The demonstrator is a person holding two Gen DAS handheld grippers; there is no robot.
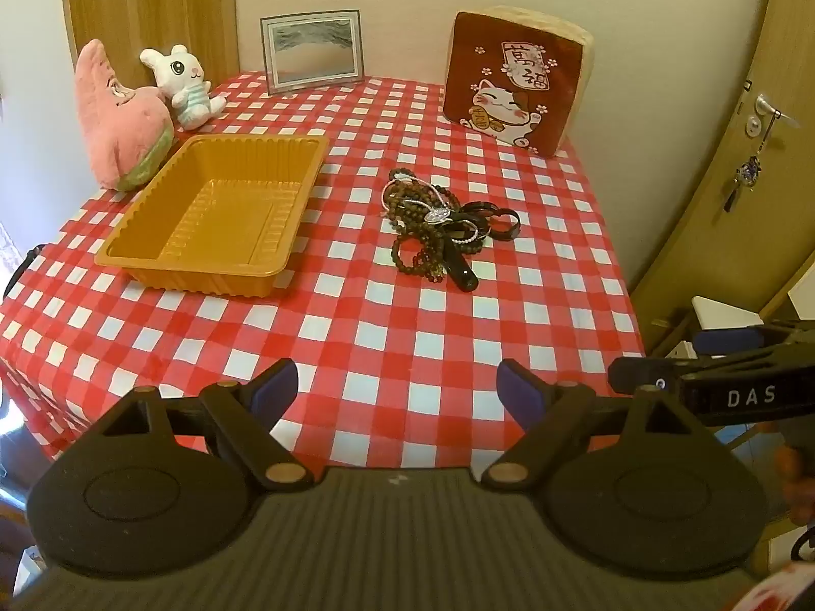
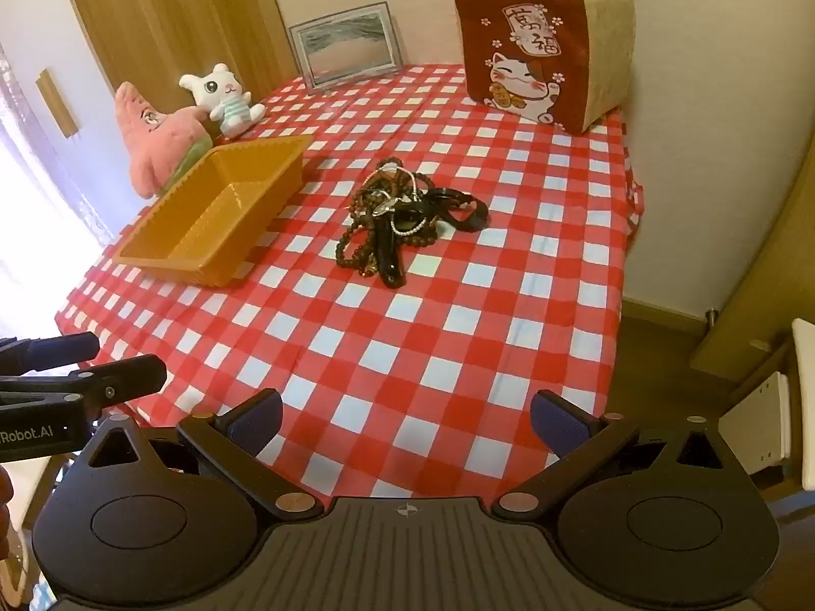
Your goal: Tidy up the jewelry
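Both claws wide, empty: left claw (image 1: 397, 387), right claw (image 2: 405, 420). Jewelry pile (image 1: 440, 219) tangled; risk: one grab drags several pieces, spilling short of tray (image 1: 153, 259).

The jewelry pile (image 1: 440, 221) is lying on the table (image 1: 387, 336), right of the plastic tray (image 1: 219, 214); two plush toys (image 1: 137, 107) are sitting behind the tray; a picture frame (image 1: 311, 51) and a cushion (image 1: 514, 76) are standing at the back.

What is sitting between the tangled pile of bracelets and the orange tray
Nothing visible. Only bare red-and-white checked tablecloth lies between the tangled pile of dark beaded bracelets and the empty orange plastic tray to its left. The plush toys sit behind the tray.
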